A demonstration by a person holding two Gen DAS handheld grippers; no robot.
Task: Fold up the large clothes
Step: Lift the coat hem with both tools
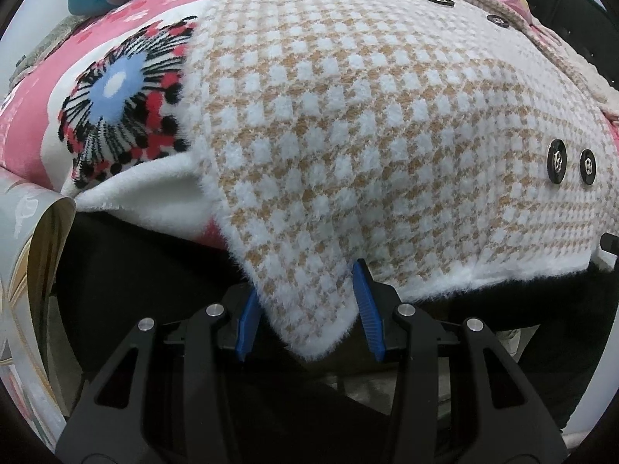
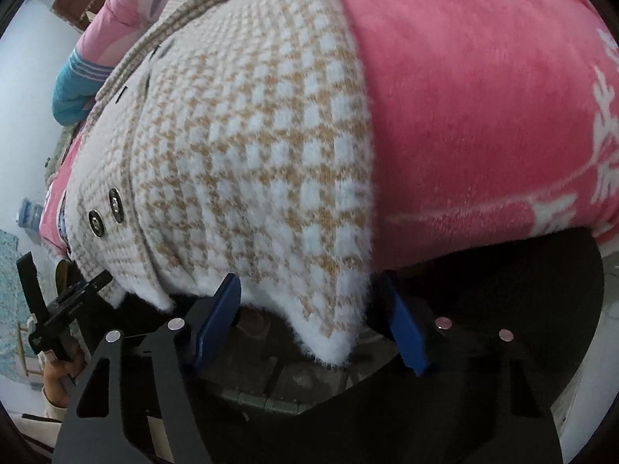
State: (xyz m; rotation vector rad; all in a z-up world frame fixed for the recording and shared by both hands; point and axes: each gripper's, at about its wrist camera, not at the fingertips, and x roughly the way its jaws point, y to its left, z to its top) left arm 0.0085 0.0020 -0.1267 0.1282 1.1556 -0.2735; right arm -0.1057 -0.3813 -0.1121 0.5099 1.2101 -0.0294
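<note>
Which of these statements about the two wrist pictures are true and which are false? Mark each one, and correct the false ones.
1. The coat has a tan and white check pattern. True.
2. The coat's buttons are white. False: they are black.
3. A hem corner of the coat hangs between the fingers of the left tool. True.
4. The blanket under the coat is plain green. False: it is pink with white patterns.
5. The right tool is clamped shut on a button. False: its jaws stand apart on either side of a hem corner, with no button between them.
</note>
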